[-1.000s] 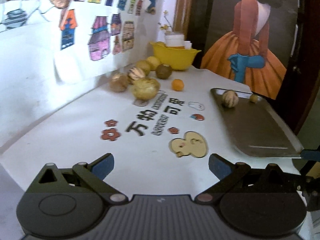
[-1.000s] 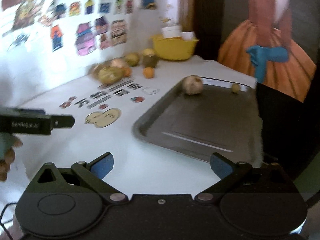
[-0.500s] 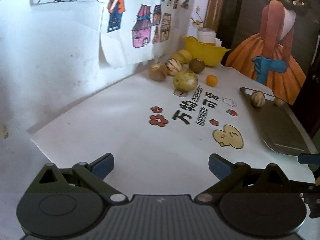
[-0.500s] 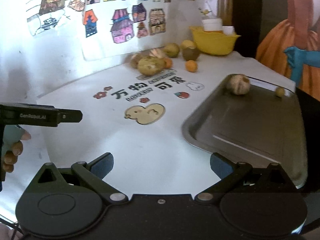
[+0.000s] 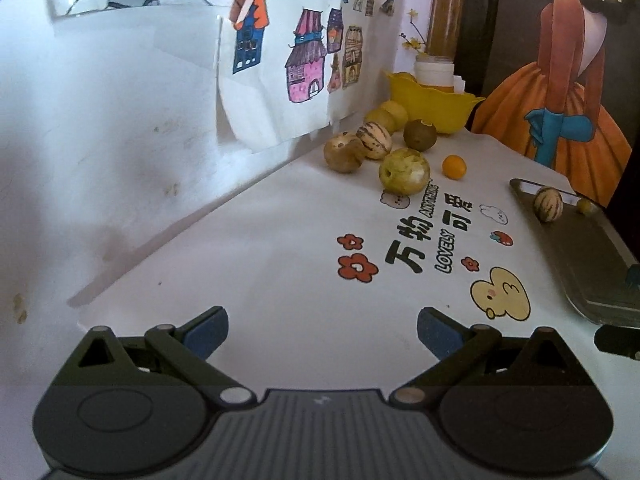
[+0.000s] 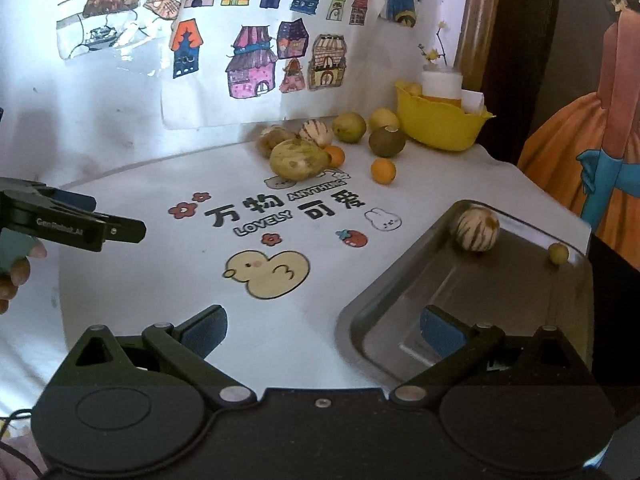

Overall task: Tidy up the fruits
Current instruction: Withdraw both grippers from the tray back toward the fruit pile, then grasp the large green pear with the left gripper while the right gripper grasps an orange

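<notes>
One white table (image 6: 152,280), printed with duck and lettering. One grey metal tray (image 6: 472,300) at right edge, held striped melon (image 6: 478,227) and small green fruit (image 6: 558,253), kind unclear, at far end. One yellow bowl (image 6: 440,124) at back. Loose fruit heap (image 5: 384,144) beside wall, one small orange (image 5: 454,166) apart. Left gripper (image 5: 322,332) and right gripper (image 6: 323,330): fingers spread wide, empty, hung above near table edge.
</notes>
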Demonstrator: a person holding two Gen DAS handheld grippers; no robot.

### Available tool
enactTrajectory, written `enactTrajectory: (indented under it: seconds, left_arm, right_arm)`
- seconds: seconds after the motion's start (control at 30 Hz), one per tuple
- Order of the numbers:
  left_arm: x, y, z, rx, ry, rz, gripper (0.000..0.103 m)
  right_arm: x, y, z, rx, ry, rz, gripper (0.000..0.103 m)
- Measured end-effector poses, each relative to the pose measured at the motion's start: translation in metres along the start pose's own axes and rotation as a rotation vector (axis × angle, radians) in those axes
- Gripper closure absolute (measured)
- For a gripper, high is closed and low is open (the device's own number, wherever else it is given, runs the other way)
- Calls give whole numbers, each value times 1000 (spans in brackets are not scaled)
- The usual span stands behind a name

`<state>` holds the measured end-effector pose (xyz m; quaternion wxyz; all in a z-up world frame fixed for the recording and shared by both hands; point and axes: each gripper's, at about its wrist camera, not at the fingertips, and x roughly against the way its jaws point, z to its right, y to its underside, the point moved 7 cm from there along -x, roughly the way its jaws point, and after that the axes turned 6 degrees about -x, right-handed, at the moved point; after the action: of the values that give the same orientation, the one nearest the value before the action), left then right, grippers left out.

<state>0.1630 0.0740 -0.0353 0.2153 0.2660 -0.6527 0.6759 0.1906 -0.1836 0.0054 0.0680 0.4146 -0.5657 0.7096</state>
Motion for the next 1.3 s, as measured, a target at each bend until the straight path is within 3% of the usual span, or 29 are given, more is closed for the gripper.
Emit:
enactTrajectory:
  seconds: [0.33,0.7,0.9,1.1,1.3]
  left_arm:
    - [-23,-31,19,-111,47,37,0]
    - [-67,-82,45,-273,121,120,0]
    - [-95,-106,57,-372,115,167,0]
    - [-121,-113,67,-421,133,148,0]
    - [-137,-115,70,-439,145,132,1]
  right_arm:
    - [-27,-37,21,65,35,43,1]
    - [-83,-112,58,101,30,66,1]
    - [-125,-139,70,77,-9,29,1]
    - [-177,-146,82,-9,-68,-59,2]
    - [-205,-148,89,-48,-85,-73,9]
